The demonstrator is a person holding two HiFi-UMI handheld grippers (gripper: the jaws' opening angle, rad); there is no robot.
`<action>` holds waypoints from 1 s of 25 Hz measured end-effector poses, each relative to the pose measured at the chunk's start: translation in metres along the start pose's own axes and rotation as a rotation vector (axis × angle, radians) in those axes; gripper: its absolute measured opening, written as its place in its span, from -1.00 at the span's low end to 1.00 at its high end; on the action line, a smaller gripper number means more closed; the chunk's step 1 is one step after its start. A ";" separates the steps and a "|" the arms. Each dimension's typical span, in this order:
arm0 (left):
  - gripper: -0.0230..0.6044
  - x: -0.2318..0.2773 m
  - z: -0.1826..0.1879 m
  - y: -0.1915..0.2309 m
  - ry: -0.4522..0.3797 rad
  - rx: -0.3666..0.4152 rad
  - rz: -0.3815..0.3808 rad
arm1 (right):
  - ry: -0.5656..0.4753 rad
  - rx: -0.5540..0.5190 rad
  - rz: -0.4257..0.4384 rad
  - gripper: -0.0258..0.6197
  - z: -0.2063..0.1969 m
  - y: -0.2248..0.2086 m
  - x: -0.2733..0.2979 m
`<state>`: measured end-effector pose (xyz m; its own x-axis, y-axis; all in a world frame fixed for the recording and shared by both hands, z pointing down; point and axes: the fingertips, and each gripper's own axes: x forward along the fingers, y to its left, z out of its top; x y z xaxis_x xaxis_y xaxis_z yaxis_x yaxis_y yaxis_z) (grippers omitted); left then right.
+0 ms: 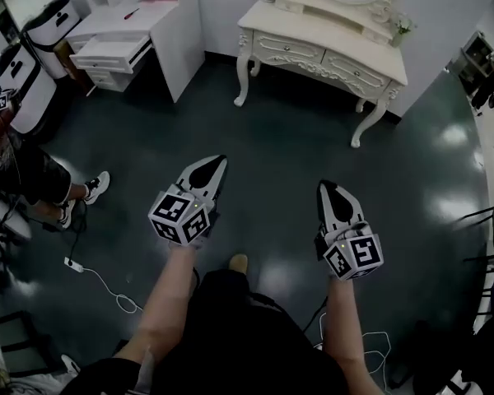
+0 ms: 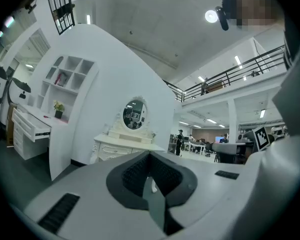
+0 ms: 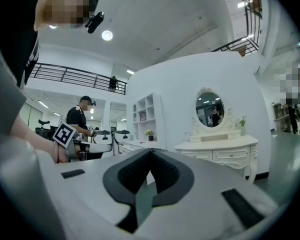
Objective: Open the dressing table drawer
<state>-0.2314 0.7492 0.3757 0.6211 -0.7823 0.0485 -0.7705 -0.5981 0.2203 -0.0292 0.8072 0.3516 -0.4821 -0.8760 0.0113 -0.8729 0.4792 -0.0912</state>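
A: Grippers?
B: Left gripper [image 1: 221,162] clenched, empty. Right gripper [image 1: 324,185] same: jaws together, nothing between. Both held level over dark floor [image 1: 280,138].
A: Target?
B: Dressing table [image 1: 329,23] against far wall, well apart from both. Drawer [image 1: 290,49] on its front edge, shut. Second drawer [image 1: 356,74] beside it, also shut.
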 end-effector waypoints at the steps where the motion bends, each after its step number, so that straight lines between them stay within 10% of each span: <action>1: -0.89 0.010 0.001 0.007 0.001 -0.003 -0.004 | 0.004 0.002 -0.007 -0.91 -0.001 -0.006 0.009; 25: -0.89 0.121 0.032 0.121 -0.025 0.001 -0.018 | -0.038 0.059 0.008 -0.90 0.003 -0.059 0.163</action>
<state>-0.2542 0.5763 0.3768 0.6311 -0.7755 0.0206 -0.7594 -0.6122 0.2202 -0.0563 0.6360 0.3559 -0.4849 -0.8742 -0.0273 -0.8627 0.4832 -0.1493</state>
